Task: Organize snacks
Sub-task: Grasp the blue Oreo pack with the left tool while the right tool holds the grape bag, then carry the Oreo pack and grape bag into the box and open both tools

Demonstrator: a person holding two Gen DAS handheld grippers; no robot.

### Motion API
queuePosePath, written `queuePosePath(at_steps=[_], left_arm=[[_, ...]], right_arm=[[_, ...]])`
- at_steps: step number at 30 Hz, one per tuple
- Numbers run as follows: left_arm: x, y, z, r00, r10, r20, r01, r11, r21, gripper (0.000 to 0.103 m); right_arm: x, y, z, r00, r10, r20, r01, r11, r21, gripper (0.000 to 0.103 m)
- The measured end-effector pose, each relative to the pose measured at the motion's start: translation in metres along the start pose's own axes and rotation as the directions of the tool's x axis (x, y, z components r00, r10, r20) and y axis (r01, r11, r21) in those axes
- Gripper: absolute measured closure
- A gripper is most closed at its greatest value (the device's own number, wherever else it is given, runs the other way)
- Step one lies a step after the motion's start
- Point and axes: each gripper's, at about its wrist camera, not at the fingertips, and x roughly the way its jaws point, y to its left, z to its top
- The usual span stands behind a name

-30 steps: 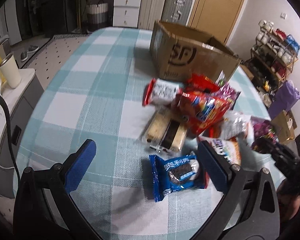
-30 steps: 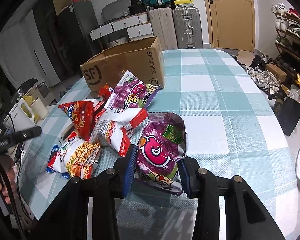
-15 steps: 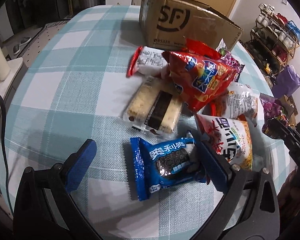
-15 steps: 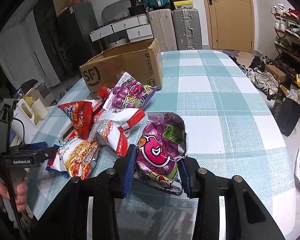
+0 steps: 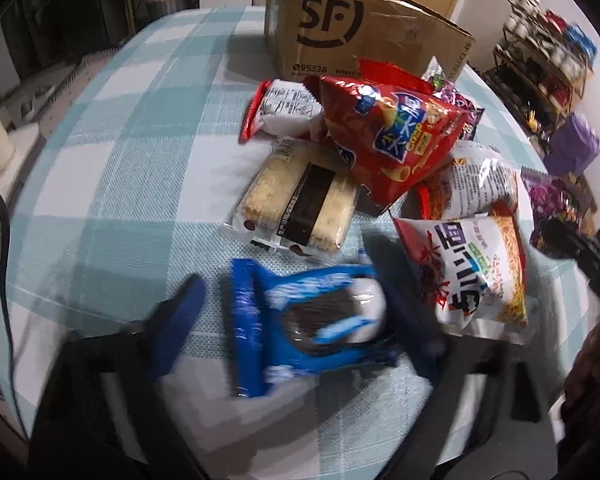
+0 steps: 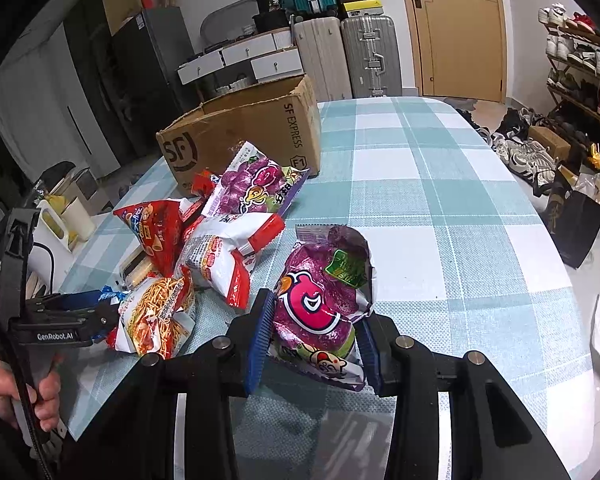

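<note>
A blue plastic cookie packet point(image 5: 312, 316) with a dark sandwich cookie printed on it lay on the teal-and-white checked tablecloth point(image 5: 132, 160), at the near edge of the snack pile. The left gripper point(image 5: 296, 312) straddled it, its blue-padded jaws closing; the right pad looked against the packet, the left pad apart from it. The right gripper point(image 6: 314, 334) was clamped on a purple foil snack bag point(image 6: 324, 300) with a pink face. Beyond lay a red chip bag point(image 5: 388, 132), a noodle packet point(image 5: 472, 276) and a brown cardboard box point(image 5: 356, 36).
</note>
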Motion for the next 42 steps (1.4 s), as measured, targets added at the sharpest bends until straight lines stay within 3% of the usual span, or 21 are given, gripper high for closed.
queuePosePath(at_steps=[1,2,5,9,26,42], left_arm=[[-0.002,-0.002,-0.001,1.000,0.008,0.008,-0.008,1.000,0.025,0.049],[-0.003,-0.003,-0.002,1.000,-0.013,0.009,0.012,0.999,0.037,0.055],[-0.007,-0.002,-0.002,0.999,-0.052,0.012,0.051,0.998,0.044,0.060],[-0.011,0.007,0.000,0.994,-0.107,0.013,0.107,0.994,0.016,0.061],[-0.061,0.022,0.024,0.981,-0.160,0.110,0.160,0.987,0.011,0.061],[-0.124,-0.015,0.111,0.941,-0.194,0.276,0.160,0.977,0.141,0.061]], right_arm=[[0.000,0.000,0.000,1.000,0.002,0.000,-0.002,1.000,0.002,0.063],[0.000,0.000,-0.001,1.000,0.000,0.001,0.000,1.000,0.003,0.063],[0.000,0.000,-0.001,1.000,0.002,0.000,-0.002,1.000,0.003,0.063],[-0.001,0.000,-0.001,1.000,0.000,0.004,0.000,1.000,0.004,0.063],[-0.027,0.010,0.018,0.995,0.038,0.088,-0.039,0.999,0.012,0.063],[-0.043,0.060,0.083,0.965,0.219,0.146,-0.210,0.975,-0.074,0.063]])
